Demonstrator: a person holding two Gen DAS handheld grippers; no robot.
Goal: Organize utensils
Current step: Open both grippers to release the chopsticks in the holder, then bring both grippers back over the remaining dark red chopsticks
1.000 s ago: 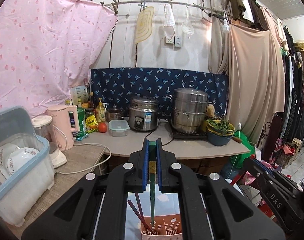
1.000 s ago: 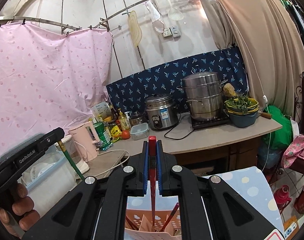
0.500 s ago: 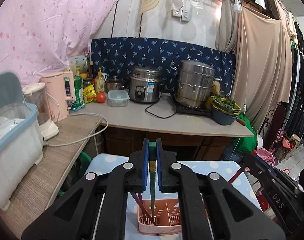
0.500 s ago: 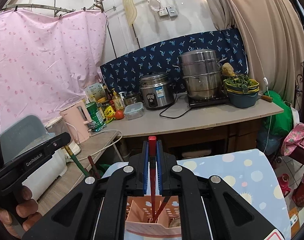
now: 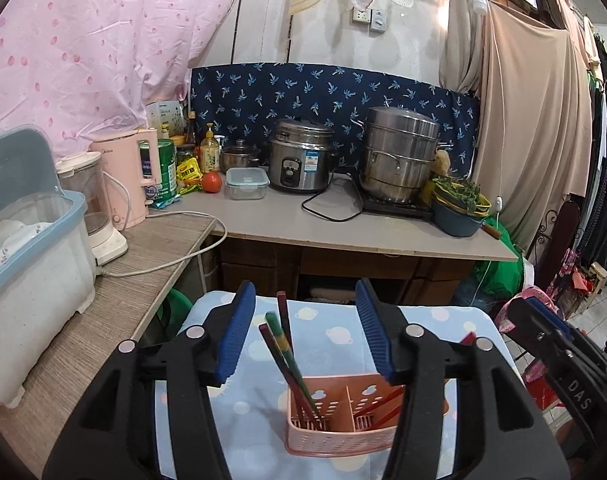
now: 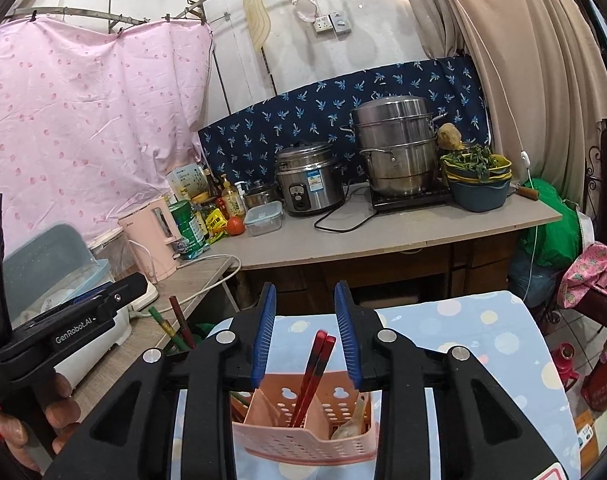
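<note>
Pink holder [image 5: 335, 420] on the dotted blue cloth [image 5: 343, 336]: green chopstick [image 5: 281, 340] and dark red sticks stand in one compartment, red chopsticks [image 6: 313, 376] in another, a spoon [image 6: 349, 426] beside them. Left gripper [image 5: 303, 332] and right gripper [image 6: 305, 332] have just been opening, jaws now parted and touching nothing, sticks loose between them. Judged near done: no stray utensil shows on the cloth; beyond view, cannot tell.
</note>
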